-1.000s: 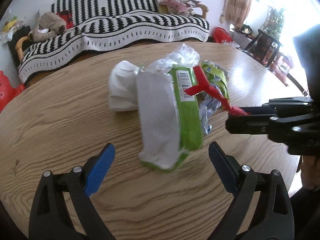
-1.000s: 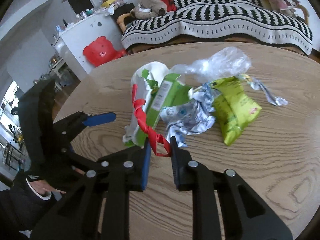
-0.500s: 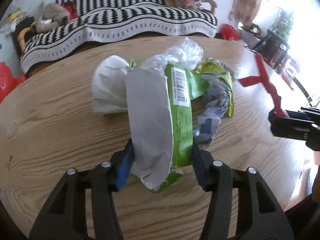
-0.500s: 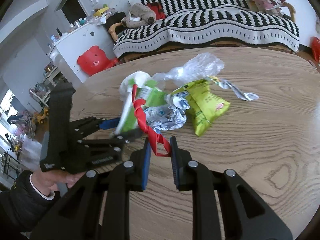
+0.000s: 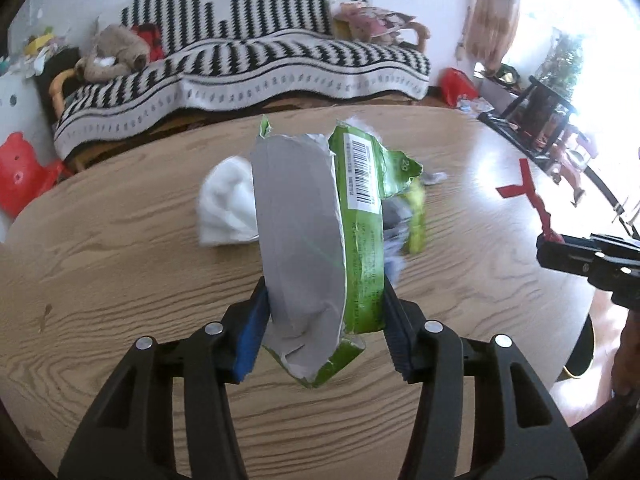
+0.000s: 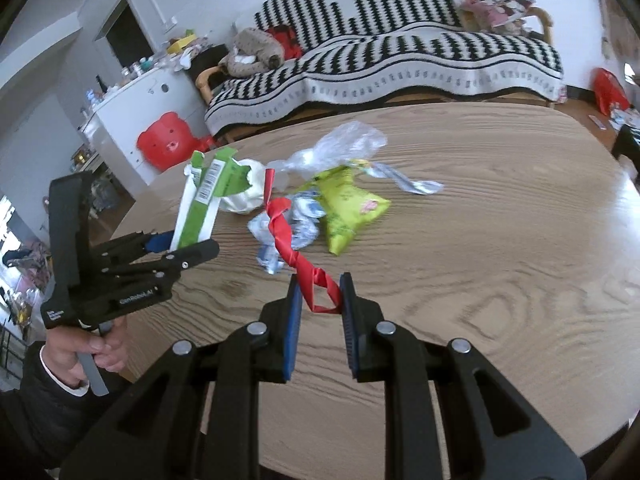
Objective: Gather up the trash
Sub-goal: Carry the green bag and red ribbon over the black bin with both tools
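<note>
A: What do the tongs hold?
B: Left tongs (image 5: 324, 328) clamp a torn green, grey-lined carton (image 5: 320, 240); right tongs (image 6: 318, 300) pinch a twisted red ribbon (image 6: 296, 248).
A: What's left?
B: White tissue (image 5: 226, 208), silver foil (image 6: 296, 220) and yellow-green packet (image 6: 348, 212) on the wooden worktop (image 6: 500, 260).

Wood-grain table (image 6: 500, 240), glossy; green wrapper (image 5: 362, 240), matt silver lining; crinkled foil (image 6: 304, 228); red ribbon (image 6: 288, 236).

Green wrapper (image 5: 360, 240) now in left tool (image 5: 324, 328)
</note>
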